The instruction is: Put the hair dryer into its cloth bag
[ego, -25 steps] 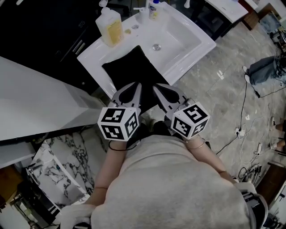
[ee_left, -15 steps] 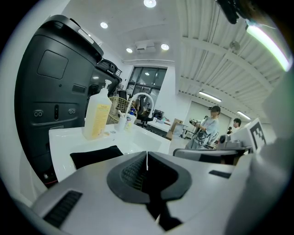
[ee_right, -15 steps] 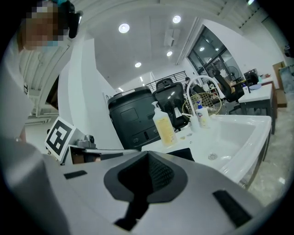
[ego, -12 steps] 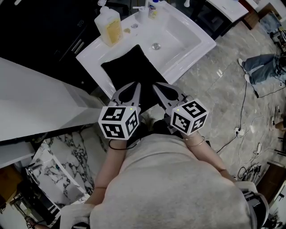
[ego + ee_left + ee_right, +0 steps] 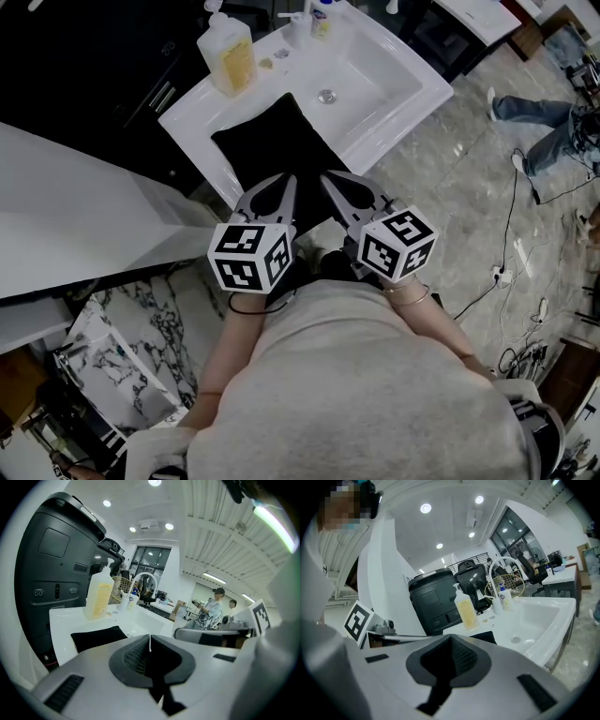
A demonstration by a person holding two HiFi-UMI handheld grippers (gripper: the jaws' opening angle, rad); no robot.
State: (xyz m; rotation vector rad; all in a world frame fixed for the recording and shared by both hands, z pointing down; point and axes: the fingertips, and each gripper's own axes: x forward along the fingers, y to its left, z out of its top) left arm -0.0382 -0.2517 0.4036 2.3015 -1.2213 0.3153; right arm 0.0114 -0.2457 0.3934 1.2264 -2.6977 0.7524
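Only a bystander's legs (image 5: 530,111) at far right have shifted; both tongs kept still. The left gripper (image 5: 287,180) and right gripper (image 5: 330,181) are closed and empty, by the near edge of the black cloth bag (image 5: 272,141), which lies on the sink (image 5: 187,117) left of the basin.

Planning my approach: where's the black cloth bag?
Head view, centre: the black cloth bag lies on the white sink's ledge, left of the basin, near the yellow soap bottle.

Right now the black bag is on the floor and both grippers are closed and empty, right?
No: the black bag lies on the rim of the sink, not the floor, as the head view shows. The left gripper and right gripper are closed and empty.
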